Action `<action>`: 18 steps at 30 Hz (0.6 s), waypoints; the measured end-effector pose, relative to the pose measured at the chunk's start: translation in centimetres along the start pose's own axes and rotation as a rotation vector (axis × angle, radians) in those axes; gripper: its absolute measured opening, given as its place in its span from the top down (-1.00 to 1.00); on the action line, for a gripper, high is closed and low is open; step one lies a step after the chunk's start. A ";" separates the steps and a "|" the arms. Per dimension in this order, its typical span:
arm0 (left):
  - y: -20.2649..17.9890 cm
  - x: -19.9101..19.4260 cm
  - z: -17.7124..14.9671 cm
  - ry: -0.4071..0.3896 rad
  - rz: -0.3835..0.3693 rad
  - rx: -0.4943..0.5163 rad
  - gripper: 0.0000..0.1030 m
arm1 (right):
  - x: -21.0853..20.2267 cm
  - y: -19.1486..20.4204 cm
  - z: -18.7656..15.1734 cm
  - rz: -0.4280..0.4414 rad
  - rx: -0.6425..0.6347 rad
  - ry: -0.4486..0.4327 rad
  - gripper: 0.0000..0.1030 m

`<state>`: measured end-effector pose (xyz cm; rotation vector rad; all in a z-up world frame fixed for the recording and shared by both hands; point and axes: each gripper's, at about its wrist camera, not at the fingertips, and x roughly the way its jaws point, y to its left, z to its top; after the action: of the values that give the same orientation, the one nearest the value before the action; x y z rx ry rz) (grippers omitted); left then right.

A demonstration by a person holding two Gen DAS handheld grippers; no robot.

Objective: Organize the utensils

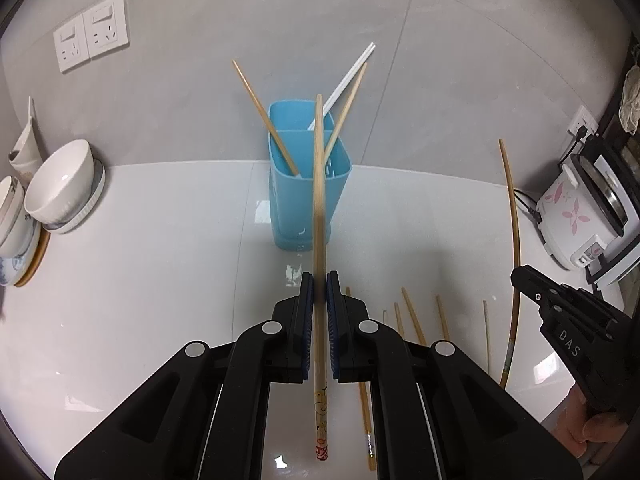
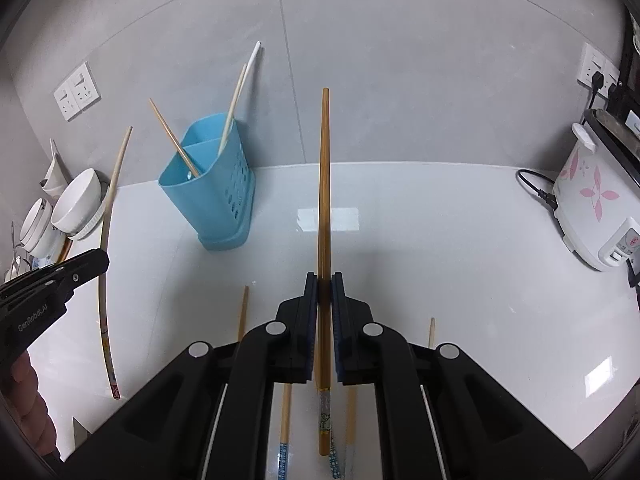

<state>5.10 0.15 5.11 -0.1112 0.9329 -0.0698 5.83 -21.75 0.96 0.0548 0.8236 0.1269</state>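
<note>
A blue utensil holder [image 1: 308, 196] [image 2: 218, 192] stands on the white counter by the wall, with two bamboo chopsticks [image 1: 264, 118] and white chopsticks [image 1: 348, 76] leaning in it. My left gripper [image 1: 320, 286] is shut on a light bamboo chopstick [image 1: 319, 184] with a red-patterned end, pointing toward the holder. My right gripper [image 2: 325, 286] is shut on a darker bamboo chopstick [image 2: 325, 184] with a patterned end. Each gripper shows in the other's view, the right gripper [image 1: 520, 276] and the left gripper [image 2: 100, 260], each with its chopstick lifted off the counter.
Several loose chopsticks [image 1: 414, 316] [image 2: 243, 312] lie on the counter below the grippers. Stacked white bowls [image 1: 60, 188] [image 2: 76, 204] sit at the left by the wall. A white rice cooker [image 1: 580, 208] [image 2: 596, 204] with pink flowers stands at the right. Wall sockets [image 1: 92, 32] are above.
</note>
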 end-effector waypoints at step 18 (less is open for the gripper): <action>0.9 -1.0 4.9 -0.087 -0.015 -0.041 0.88 | -0.5 2.3 4.8 0.043 -0.055 -0.104 0.88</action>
<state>8.47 1.49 8.70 -0.1579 0.8464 -0.0598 8.76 -19.57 4.80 0.0273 0.7150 0.1852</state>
